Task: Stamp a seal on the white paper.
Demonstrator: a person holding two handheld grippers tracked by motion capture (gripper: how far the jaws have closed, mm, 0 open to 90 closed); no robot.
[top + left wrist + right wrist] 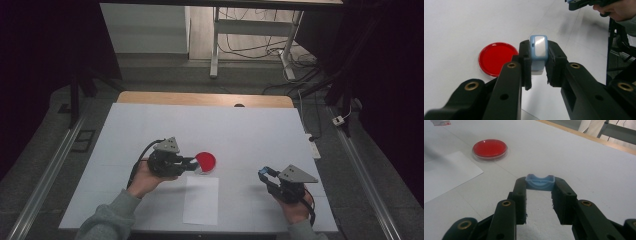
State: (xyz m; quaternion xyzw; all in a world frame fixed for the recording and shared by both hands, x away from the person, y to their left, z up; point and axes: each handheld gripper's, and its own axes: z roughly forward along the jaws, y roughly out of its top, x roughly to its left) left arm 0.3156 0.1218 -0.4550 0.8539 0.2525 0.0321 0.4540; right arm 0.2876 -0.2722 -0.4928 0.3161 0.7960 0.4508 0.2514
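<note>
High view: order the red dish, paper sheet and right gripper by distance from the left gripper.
From the left gripper:
1. Red dish, just off its tips.
2. Paper sheet, below the dish toward the person.
3. Right gripper, far across the table.

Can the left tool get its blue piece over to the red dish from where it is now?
Probably yes. The left tool, shut on the blue-and-white piece, sits right beside the red dish, with bare table between them.

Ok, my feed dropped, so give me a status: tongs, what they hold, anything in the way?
Left tongs shut on blue-and-white block, beside red dish. Right tongs shut on blue curved piece. White sheet near dish; nothing blocking.
</note>
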